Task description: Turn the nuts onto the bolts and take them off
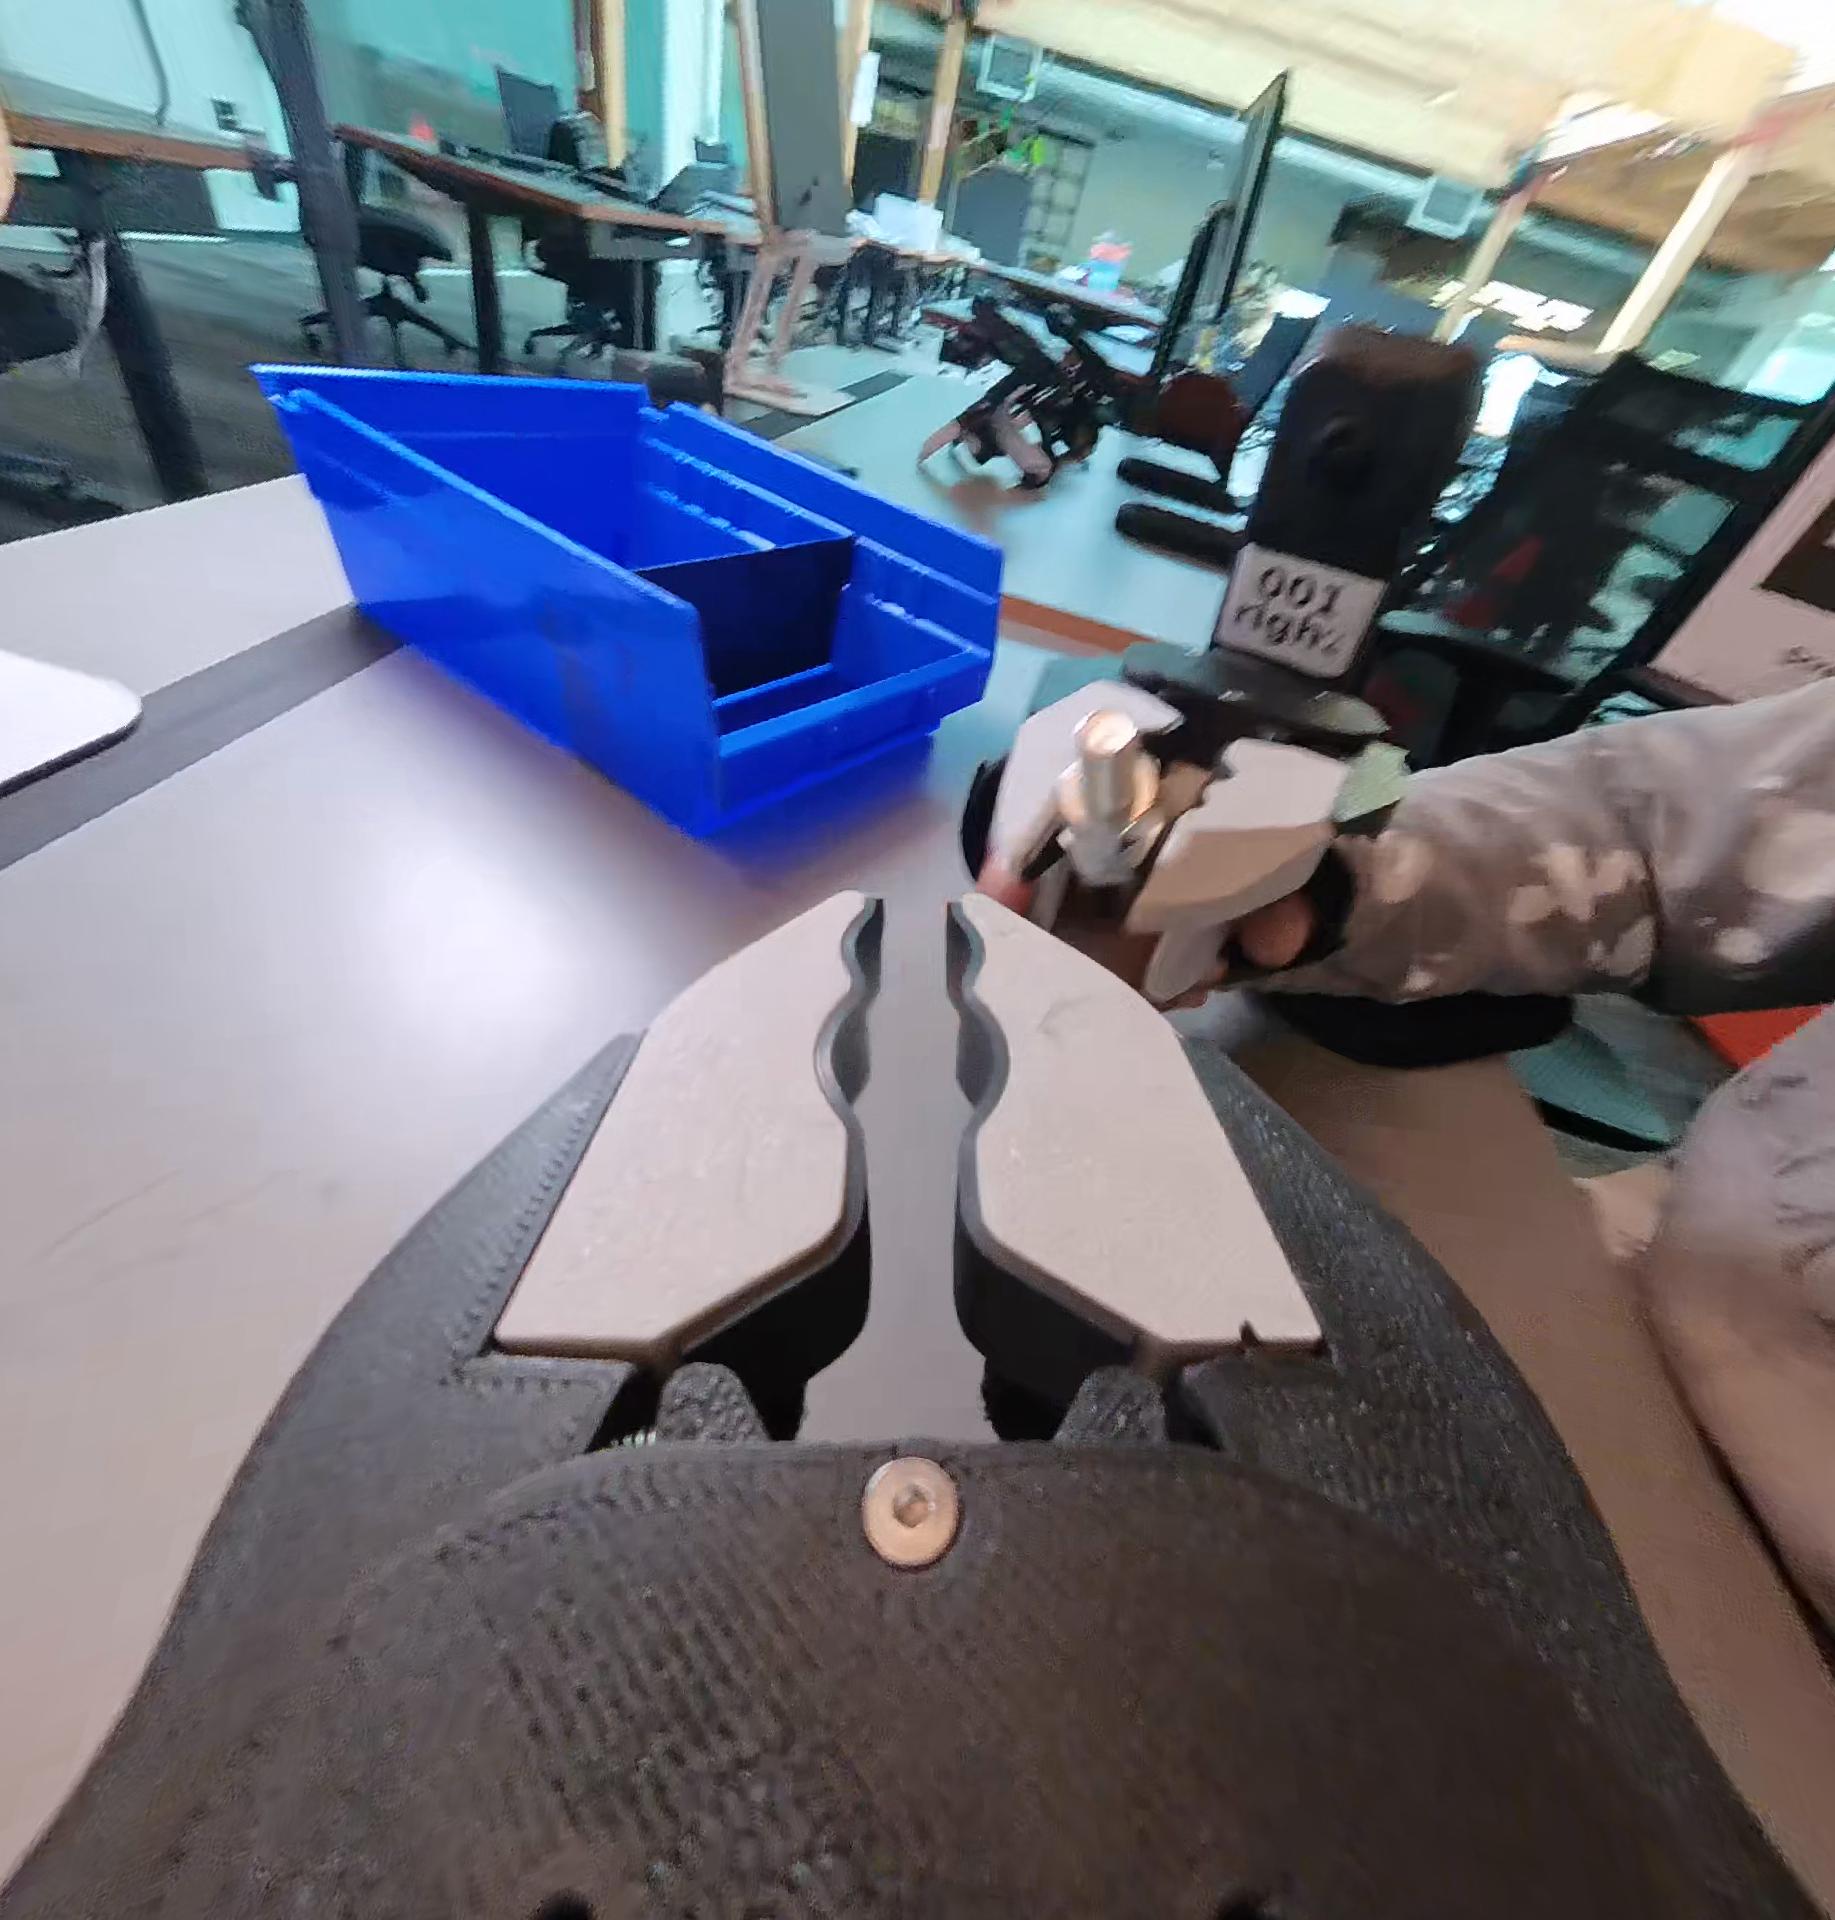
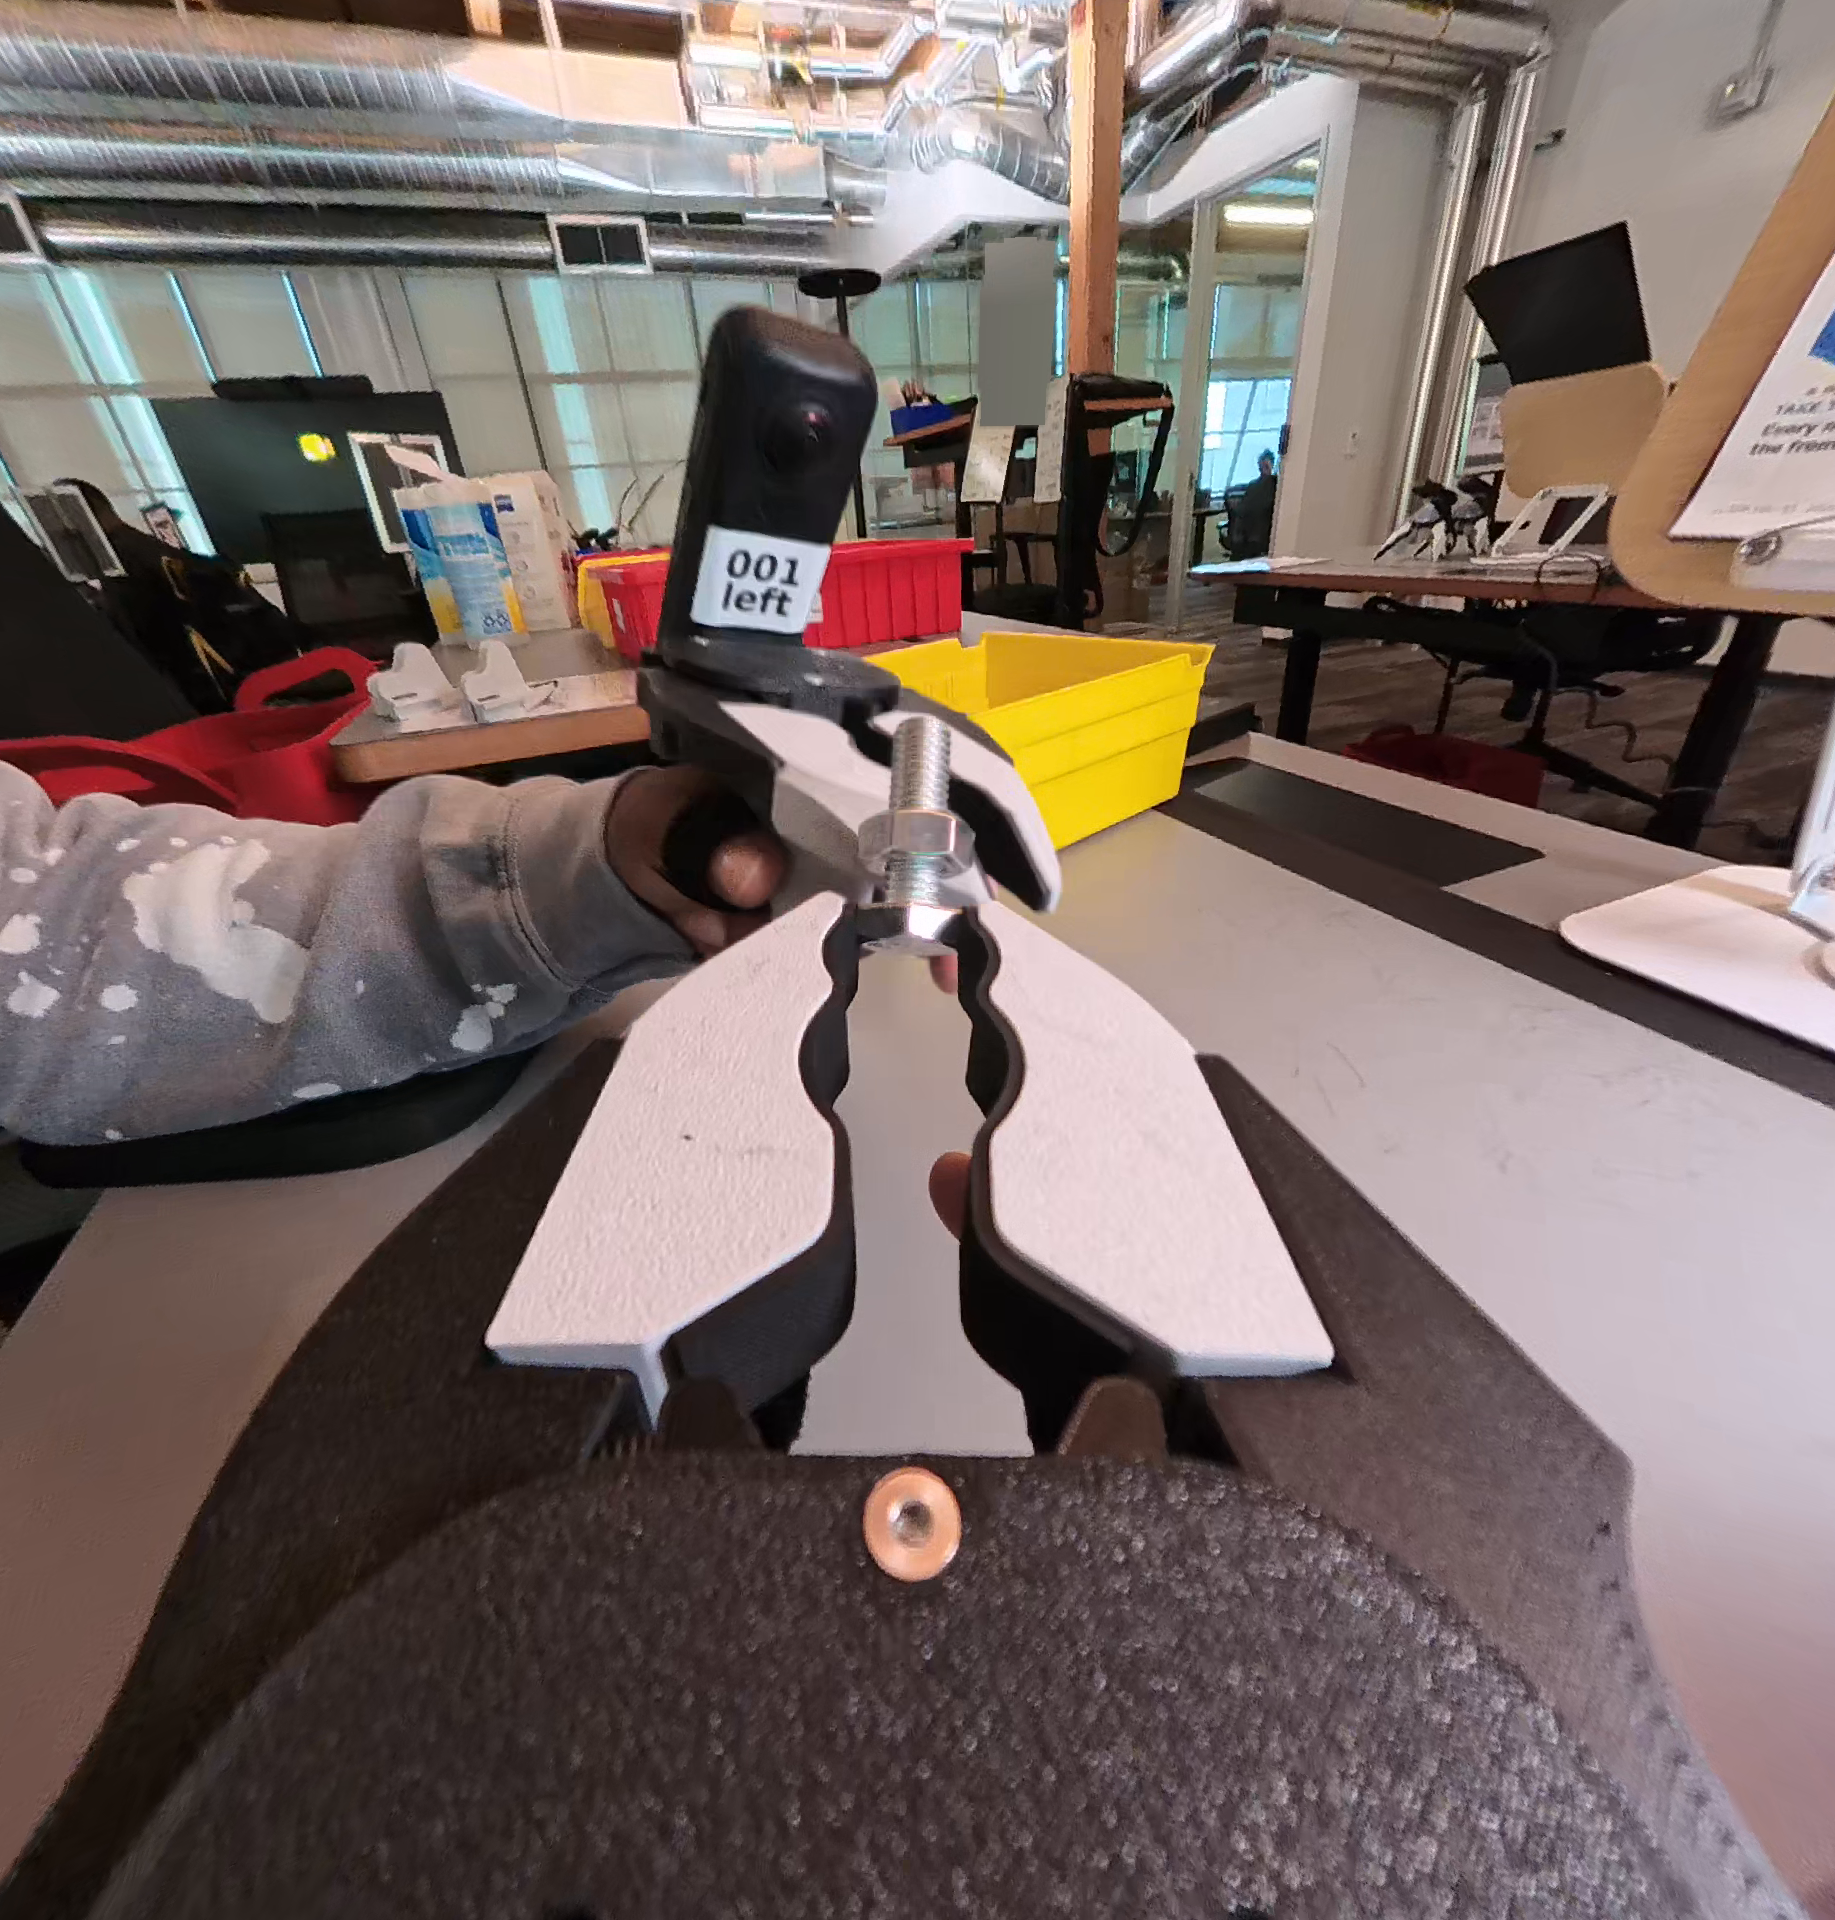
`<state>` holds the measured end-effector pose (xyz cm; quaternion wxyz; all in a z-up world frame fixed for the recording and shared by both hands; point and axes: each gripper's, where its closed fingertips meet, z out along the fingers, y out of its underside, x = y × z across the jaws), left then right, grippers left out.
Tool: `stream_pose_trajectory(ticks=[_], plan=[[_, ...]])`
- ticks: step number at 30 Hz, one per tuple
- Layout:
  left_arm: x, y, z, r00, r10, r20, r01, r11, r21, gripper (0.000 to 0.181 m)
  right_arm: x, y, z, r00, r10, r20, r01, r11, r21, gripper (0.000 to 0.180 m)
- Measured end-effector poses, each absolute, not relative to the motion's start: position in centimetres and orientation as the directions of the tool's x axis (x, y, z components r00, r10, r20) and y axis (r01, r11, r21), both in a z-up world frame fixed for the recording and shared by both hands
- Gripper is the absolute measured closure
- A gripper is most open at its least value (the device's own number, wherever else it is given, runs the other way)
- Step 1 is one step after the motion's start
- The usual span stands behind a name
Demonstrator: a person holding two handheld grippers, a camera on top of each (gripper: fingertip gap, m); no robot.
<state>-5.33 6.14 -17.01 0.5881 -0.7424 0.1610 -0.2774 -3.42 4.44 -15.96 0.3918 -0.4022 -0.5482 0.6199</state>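
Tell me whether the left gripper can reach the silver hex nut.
Probably yes: silver hex nut sits exposed above where the right gripper clamps the steel bolt; empty left gripper hovers close.

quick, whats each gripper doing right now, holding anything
Left gripper: open a little, empty.
Right gripper: shut on the bolt at its head, upright, nut partway up the thread.
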Motion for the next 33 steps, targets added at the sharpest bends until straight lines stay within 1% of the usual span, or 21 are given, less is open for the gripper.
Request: stream_pose_trajectory(ticks=[1,3,5,10,11,12,13,14,18,22,25,26,27,28,31,33], plan=[[-5.4,6.0,-17.2,0.784,-0.577,0.228,0.087,-0.261,-0.961,0.166,-3.4,4.4,-15.8,-0.365,0.929,-0.059,-0.050,-0.083,-0.995,0.162],[-5.0,5.5,-16.2,0.733,-0.620,0.279,0.154,-0.249,-0.956,0.161,-3.5,4.4,-16.1,-0.356,0.933,-0.050,-0.041,-0.069,-0.997,0.162],[-4.3,5.0,-15.1,0.686,-0.667,0.291,0.192,-0.220,-0.956,0.157,-3.6,4.4,-16.5,-0.355,0.933,-0.060,-0.024,-0.073,-0.997,0.162],[-3.1,5.0,-15.5,0.681,-0.678,0.278,0.160,-0.233,-0.959,0.154,-3.7,4.2,-16.8,-0.353,0.934,-0.059,-0.018,-0.070,-0.997,0.162],[-3.2,5.1,-15.5,0.688,-0.671,0.277,0.158,-0.234,-0.959,0.154,-3.7,4.3,-16.8,-0.349,0.935,-0.061,-0.022,-0.073,-0.997,0.162],[-3.6,5.3,-15.7,0.704,-0.654,0.276,0.151,-0.242,-0.959,0.157,-3.6,4.6,-16.5,-0.350,0.934,-0.072,-0.036,-0.090,-0.995,0.162],[-4.8,6.1,-16.4,0.769,-0.582,0.265,0.139,-0.253,-0.958,0.173,-3.4,4.4,-15.9,-0.376,0.923,-0.082,-0.059,-0.112,-0.992,0.162],[-5.8,6.5,-16.9,0.809,-0.537,0.240,0.117,-0.252,-0.961,0.170,-3.2,4.4,-15.5,-0.383,0.920,-0.086,-0.072,-0.122,-0.990,0.162],[-5.1,5.6,-15.3,0.733,-0.616,0.287,0.196,-0.213,-0.957,0.162,-3.2,4.3,-15.7,-0.376,0.923,-0.078,-0.069,-0.112,-0.991,0.162],[-3.3,4.8,-14.3,0.684,-0.681,0.261,0.186,-0.183,-0.965,0.154,-3.4,4.2,-15.9,-0.372,0.925,-0.081,-0.060,-0.112,-0.992,0.162],[-3.0,5.1,-14.8,0.704,-0.668,0.243,0.154,-0.190,-0.970,0.154,-3.3,4.2,-15.7,-0.371,0.925,-0.084,-0.072,-0.119,-0.990,0.162],[-3.6,5.4,-15.1,0.733,-0.637,0.238,0.144,-0.197,-0.970,0.163,-3.2,4.2,-15.4,-0.379,0.921,-0.087,-0.086,-0.128,-0.988,0.162],[-4.9,6.2,-16.0,0.800,-0.560,0.214,0.110,-0.214,-0.971,0.168,-2.9,4.0,-15.1,-0.401,0.911,-0.093,-0.099,-0.145,-0.984,0.162],[-5.7,6.5,-16.5,0.832,-0.521,0.190,0.086,-0.217,-0.972,0.167,-2.8,4.0,-14.8,-0.406,0.909,-0.096,-0.108,-0.152,-0.982,0.162],[-6.0,6.1,-15.1,0.790,-0.553,0.263,0.188,-0.189,-0.964,0.166,-2.8,4.0,-14.8,-0.404,0.910,-0.092,-0.106,-0.146,-0.984,0.162],[-6.0,6.0,-14.9,0.787,-0.560,0.259,0.192,-0.177,-0.965,0.167,-2.9,4.0,-15.0,-0.404,0.909,-0.104,-0.094,-0.155,-0.983,0.162]])
